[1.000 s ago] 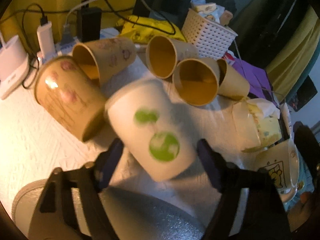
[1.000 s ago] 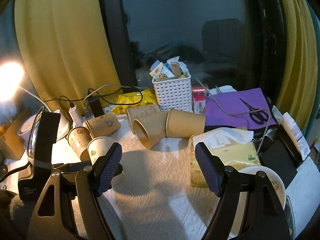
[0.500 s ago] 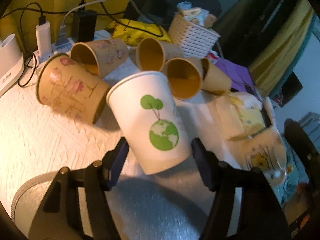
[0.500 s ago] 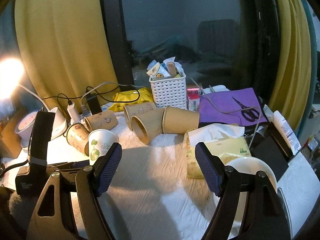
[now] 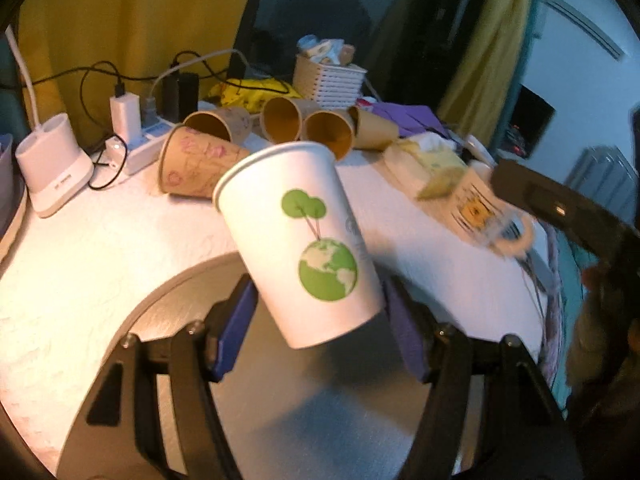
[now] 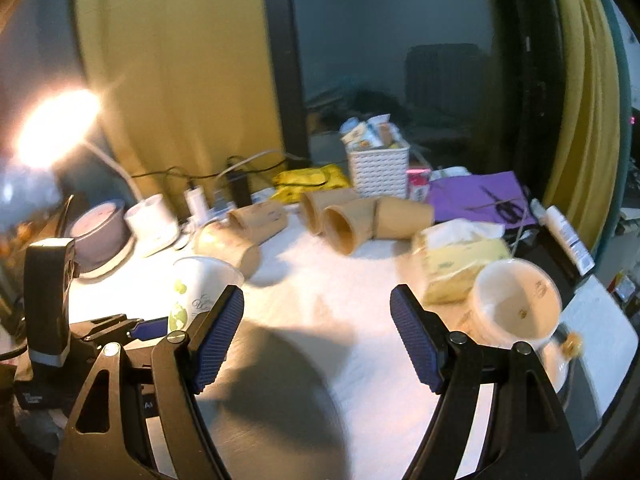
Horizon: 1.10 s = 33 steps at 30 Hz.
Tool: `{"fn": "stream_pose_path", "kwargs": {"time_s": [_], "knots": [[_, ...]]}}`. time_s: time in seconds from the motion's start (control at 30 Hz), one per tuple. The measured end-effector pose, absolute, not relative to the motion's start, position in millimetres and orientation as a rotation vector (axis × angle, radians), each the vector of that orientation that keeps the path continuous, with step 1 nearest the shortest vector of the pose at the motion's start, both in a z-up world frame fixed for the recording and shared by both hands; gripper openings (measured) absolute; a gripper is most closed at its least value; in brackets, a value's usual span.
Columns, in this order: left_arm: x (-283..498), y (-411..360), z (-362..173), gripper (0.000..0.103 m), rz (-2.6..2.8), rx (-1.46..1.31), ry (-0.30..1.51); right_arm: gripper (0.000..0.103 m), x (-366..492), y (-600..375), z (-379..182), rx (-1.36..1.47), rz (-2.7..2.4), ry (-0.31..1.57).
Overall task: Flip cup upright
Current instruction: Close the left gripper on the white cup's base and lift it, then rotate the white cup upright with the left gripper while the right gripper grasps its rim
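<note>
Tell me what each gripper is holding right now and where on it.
The left gripper holds the white paper cup by its lower body near the base, one pad on each side, rim up and tilted. The right gripper is open, holding nothing.

Left gripper point(image 5: 318, 320) clamps white paper cup point(image 5: 298, 240) low on its wall, blue pads point(image 5: 234, 330) on either side. Cup mouth up, tilted toward upper left; print is a green globe with two green trees (some motion blur on the right pad). Cup base is off the white textured table cover point(image 5: 100, 248), above a grey round mat point(image 5: 304, 412).

Behind: five brown paper cups point(image 5: 200, 162) on their sides, clustered. White basket point(image 5: 328, 80) farther back, yellow bag point(image 5: 252, 94) beside it. Left: white stand point(image 5: 52, 168), power strip with chargers point(image 5: 138, 142). Right: tissue pack point(image 5: 430, 160), blurred mug point(image 5: 486, 214).
</note>
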State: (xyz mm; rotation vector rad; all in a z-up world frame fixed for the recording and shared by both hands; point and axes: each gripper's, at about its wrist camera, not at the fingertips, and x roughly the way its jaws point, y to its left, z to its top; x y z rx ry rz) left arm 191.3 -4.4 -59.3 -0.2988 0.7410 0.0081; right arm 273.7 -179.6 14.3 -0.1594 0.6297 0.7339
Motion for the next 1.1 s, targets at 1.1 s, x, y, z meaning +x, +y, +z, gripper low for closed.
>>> {"fn": "stream_pose_path", "kwargs": {"time_s": [1.1], "knots": [[45,-41,-53,0.066,-0.214,0.002,0.455,0.079,149,-148,-2,0.026,0.965,0.813]]}}
